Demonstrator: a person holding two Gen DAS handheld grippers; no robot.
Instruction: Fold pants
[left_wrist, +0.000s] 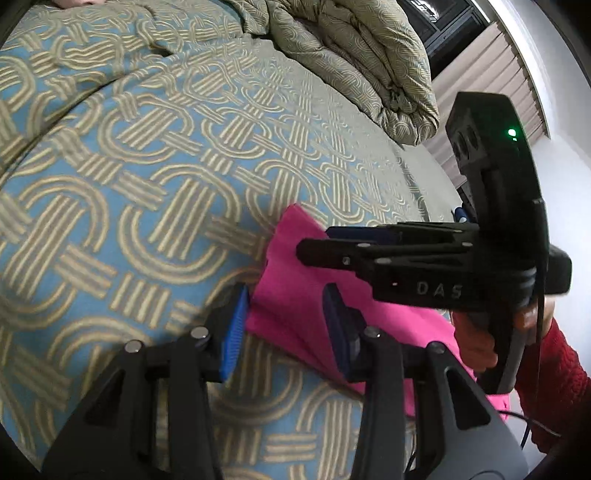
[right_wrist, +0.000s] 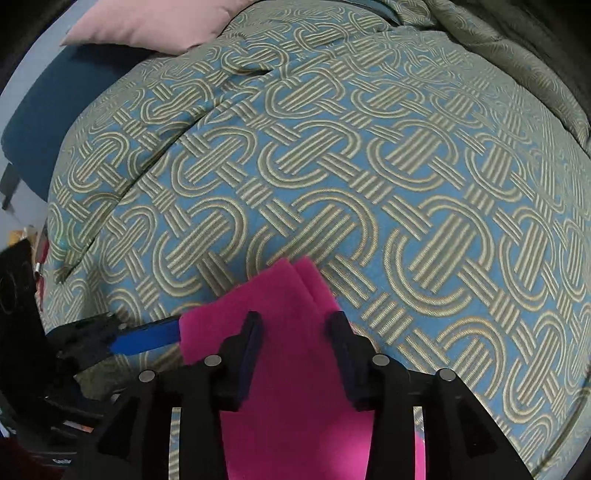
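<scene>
Angling steeply down, the right claw (right_wrist: 294, 332) and left claw (left_wrist: 282, 325) both straddle pink pants (right_wrist: 280, 332), released.

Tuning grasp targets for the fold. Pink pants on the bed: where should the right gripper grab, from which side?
Take the pink pants at the far end, where both layered edges lie flat on the bedspread. Bring the right gripper down from above, straddling both layers; the left gripper already flanks the left edge.

Pants (right_wrist: 288, 332) soft matt cloth; bedspread (right_wrist: 369, 166) woven, textured; jaws ribbed plastic.
</scene>
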